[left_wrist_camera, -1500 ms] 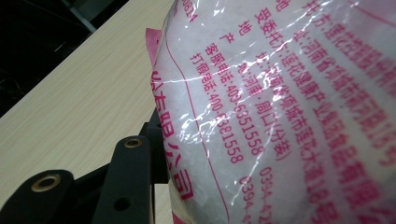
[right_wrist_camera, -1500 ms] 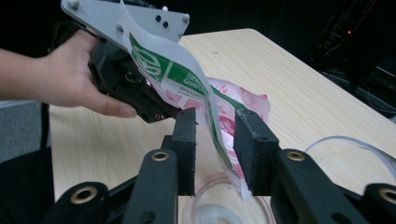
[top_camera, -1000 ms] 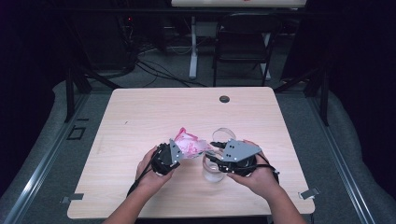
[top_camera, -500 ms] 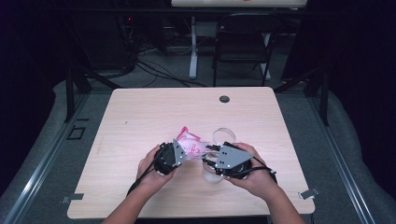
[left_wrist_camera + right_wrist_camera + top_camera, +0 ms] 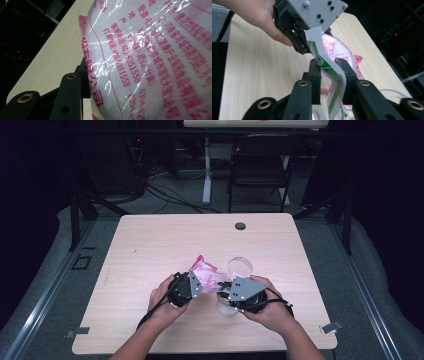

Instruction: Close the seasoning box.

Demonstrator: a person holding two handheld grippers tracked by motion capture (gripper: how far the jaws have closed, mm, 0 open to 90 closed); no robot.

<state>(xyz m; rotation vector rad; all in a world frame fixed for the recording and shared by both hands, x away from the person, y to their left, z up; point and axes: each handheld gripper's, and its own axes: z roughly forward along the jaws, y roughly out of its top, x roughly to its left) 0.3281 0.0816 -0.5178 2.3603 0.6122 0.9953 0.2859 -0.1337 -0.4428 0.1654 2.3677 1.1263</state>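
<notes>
wooden table (image 5: 150, 245), printed plastic bag (image 5: 206, 272) between left gripper (image 5: 192, 282) and right gripper (image 5: 222, 287), both clamped onto it

— What have you got between your hands?
— A clear plastic packet (image 5: 206, 272) printed in pink characters, white filling inside, raised above the surface (image 5: 150, 245) near its front middle.
— And its edge?
— A white and green flap (image 5: 329, 72) stands upright between your right tool's (image 5: 329, 65) jaws, the left tool (image 5: 305, 51) at its top.
</notes>
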